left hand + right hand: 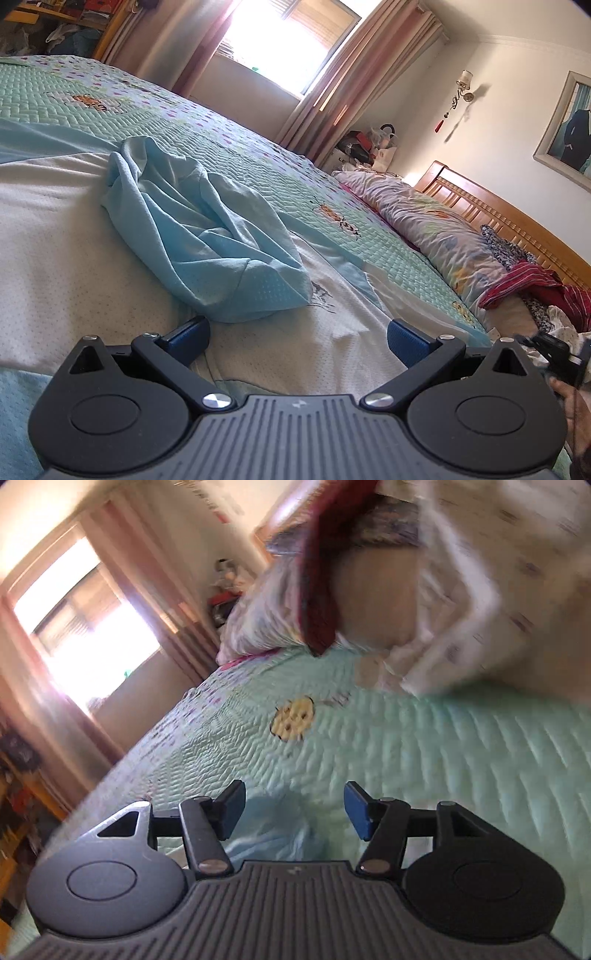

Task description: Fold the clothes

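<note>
One blue garment (207, 236) is what I have to fold, and it lies bunched in a loose heap on the bed (74, 229), just ahead of my left tongs (297, 339). Those tongs stand wide with nothing between them. My right tongs (293, 812) are also wide and empty, over the green quilt (443, 760), with a corner of blue cloth just beneath them. I judge the garment thin, light and limp: it will sag, drag and slip off a shallow pinch, so nothing stiff to lever. I would take it by a hem or seam edge near the front fold, one corner per tongs, then lift and spread it flat.
</note>
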Motion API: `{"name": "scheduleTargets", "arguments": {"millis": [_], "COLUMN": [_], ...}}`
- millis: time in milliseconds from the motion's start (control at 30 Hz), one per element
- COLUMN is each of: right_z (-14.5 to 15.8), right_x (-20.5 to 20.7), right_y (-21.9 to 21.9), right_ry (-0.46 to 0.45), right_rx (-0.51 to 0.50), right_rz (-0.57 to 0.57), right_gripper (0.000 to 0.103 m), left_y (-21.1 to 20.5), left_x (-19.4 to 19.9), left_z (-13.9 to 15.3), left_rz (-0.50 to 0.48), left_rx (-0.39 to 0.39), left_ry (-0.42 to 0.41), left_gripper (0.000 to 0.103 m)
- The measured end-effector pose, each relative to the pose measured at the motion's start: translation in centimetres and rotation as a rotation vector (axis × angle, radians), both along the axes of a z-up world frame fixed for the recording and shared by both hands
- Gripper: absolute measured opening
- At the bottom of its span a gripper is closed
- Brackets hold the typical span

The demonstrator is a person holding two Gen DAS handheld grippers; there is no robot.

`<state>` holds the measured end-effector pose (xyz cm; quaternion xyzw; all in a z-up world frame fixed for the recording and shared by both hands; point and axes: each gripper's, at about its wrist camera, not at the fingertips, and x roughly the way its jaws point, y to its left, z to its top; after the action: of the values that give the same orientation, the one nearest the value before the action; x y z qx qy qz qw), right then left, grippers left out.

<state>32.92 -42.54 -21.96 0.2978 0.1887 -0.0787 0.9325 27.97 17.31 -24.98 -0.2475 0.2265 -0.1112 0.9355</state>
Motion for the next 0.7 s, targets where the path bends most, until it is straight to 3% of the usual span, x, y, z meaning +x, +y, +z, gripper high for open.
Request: {"name": "scheduleTargets", "arguments": {"millis": [100, 233, 300, 400, 433, 567, 700], "right_z": [-0.3, -1.7, -2.2, -2.1, -2.0, -1.2, -0.1], "right_x": [4.1, 8.4, 9.2, 8.9, 8.5, 7.6, 8.4], "right_y": [0.6, 1.8, 2.5, 3.5, 3.6, 4.5, 3.8], "right_ry": [0.034, 0.158, 0.182, 0.175, 0.169, 0.154, 0.157], "right_rx": [-0.087, -0.21, -0.278, -0.329, -0.334, -0.395, -0.447], "right_rz": [0.126, 0.268, 0.32, 0.363, 0.376, 0.381, 0.267], "right_gripper": [0.067, 0.067, 0.066, 0.045, 0.024, 0.022, 0.022], "left_y": [0.0, -0.1, -0.2, -0.3, -0.3, -0.2, -0.2], "left_x": [0.0, 0.1, 0.1, 0.1, 0.1, 0.1, 0.1], "left_z": [0.0, 0.0, -0.1, -0.1, -0.1, -0.1, -0.2], "left_rz": [0.001, 0.003, 0.004, 0.007, 0.007, 0.007, 0.008], "left_rx": [0.0, 0.002, 0.005, 0.007, 0.007, 0.007, 0.006], "left_ry": [0.0, -0.002, -0.003, -0.004, -0.004, -0.004, -0.006], "left_gripper": [0.102, 0.102, 0.102, 0.102, 0.102, 0.102, 0.102]}}
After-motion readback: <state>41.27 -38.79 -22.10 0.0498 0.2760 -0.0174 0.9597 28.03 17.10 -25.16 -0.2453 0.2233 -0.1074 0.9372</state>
